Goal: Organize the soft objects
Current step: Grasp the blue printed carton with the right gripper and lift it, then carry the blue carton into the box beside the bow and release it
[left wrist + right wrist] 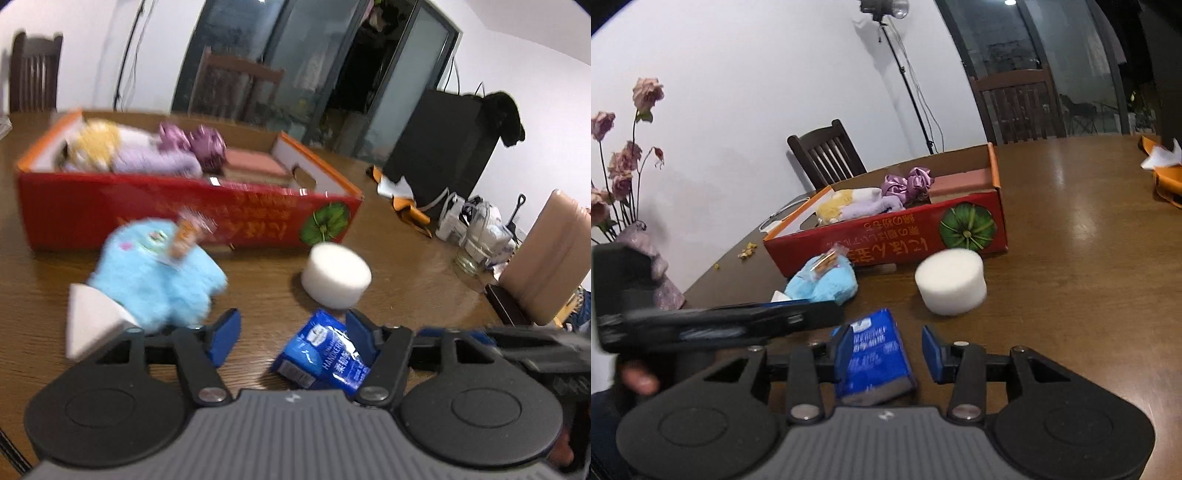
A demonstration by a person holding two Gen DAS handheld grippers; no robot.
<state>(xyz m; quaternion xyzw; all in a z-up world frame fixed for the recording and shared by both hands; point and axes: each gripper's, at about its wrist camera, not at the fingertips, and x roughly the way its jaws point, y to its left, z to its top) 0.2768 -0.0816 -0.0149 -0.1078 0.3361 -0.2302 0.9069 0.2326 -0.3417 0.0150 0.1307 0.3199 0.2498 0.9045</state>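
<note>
A blue tissue pack [325, 350] [871, 363] lies on the brown table [1071, 295]. My left gripper [294, 338] is open around it: the pack rests against its right finger, and the left finger stands well apart. My right gripper [888, 350] is also open, with the pack beside its left finger and a gap at the right one. Beyond lie a white foam cylinder [336, 275] [951, 282], a fluffy blue plush [162, 275] [823, 286] and a white foam cone [92, 321]. The red box [184, 218] [886, 240] holds a doll, purple scrunchies and a pink block.
The left tool's black body [720, 326] crosses the right wrist view at the left. A vase of dried roses [642, 266] stands at the table's left edge. A glass jar [469, 258], bags and a beige cushion [554, 258] crowd the right side. Chairs stand behind the table.
</note>
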